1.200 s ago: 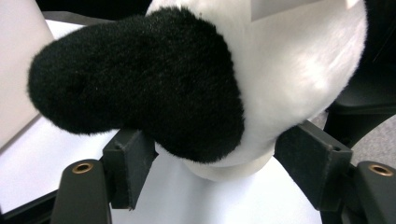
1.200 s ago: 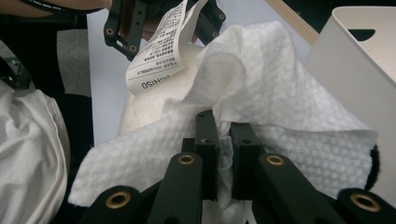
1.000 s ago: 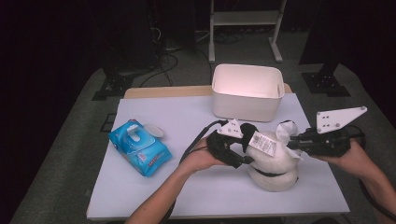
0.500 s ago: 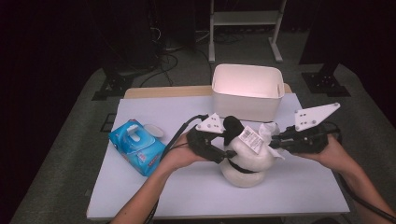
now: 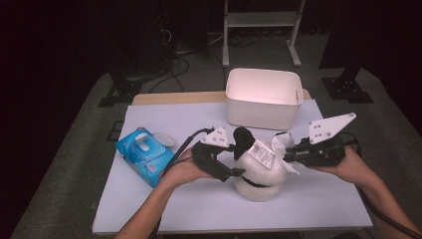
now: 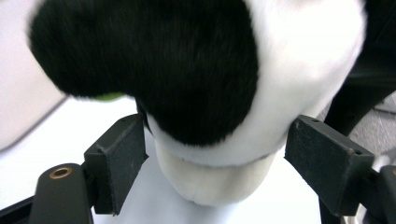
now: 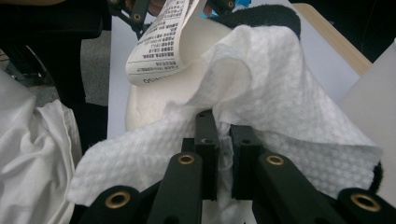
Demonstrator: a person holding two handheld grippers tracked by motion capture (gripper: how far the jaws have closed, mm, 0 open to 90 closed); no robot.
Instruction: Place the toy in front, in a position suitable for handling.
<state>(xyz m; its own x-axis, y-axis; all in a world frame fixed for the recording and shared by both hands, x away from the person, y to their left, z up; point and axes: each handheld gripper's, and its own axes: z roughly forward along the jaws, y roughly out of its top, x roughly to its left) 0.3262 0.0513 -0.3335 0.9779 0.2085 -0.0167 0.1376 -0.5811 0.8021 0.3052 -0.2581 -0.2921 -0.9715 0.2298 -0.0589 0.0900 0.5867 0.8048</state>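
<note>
The stuffed toy (image 5: pixel 259 172), white with black patches, sat on the bench (image 5: pixel 164 209) near the middle of its front half, a printed label (image 5: pixel 262 151) sticking up from its top. Both forearms came in from the near edge and met at the toy from opposite sides.

The left hand (image 5: pixel 186 169) lay low over the bench, wrist roughly level, with the left gripper (image 5: pixel 234 159) aimed sideways at the toy's left flank. In the left gripper view its fingers (image 6: pixel 119 161) stood spread on either side of the toy's black-and-white bulge; they had just been opening. The left one sat right against the fur, while the right one stood a little clear of it, so the toy lay between them without being squeezed.

The right hand (image 5: pixel 351 167) reached in from the other side, forearm angled across the bench corner, the right gripper (image 5: pixel 290 155) pointing leftward and nearly level, its grey plate tilted upward. In the right gripper view its fingers (image 7: pixel 205 140) were pressed nearly together, pinching a fold of a white wipe (image 7: pixel 261 93) that draped against the toy's upper right side.

A blue pack of wipes (image 5: pixel 144 157) lay to the left of the left hand, well apart from the toy. A white bin (image 5: pixel 263 97) stood behind the toy, toward the far edge.
</note>
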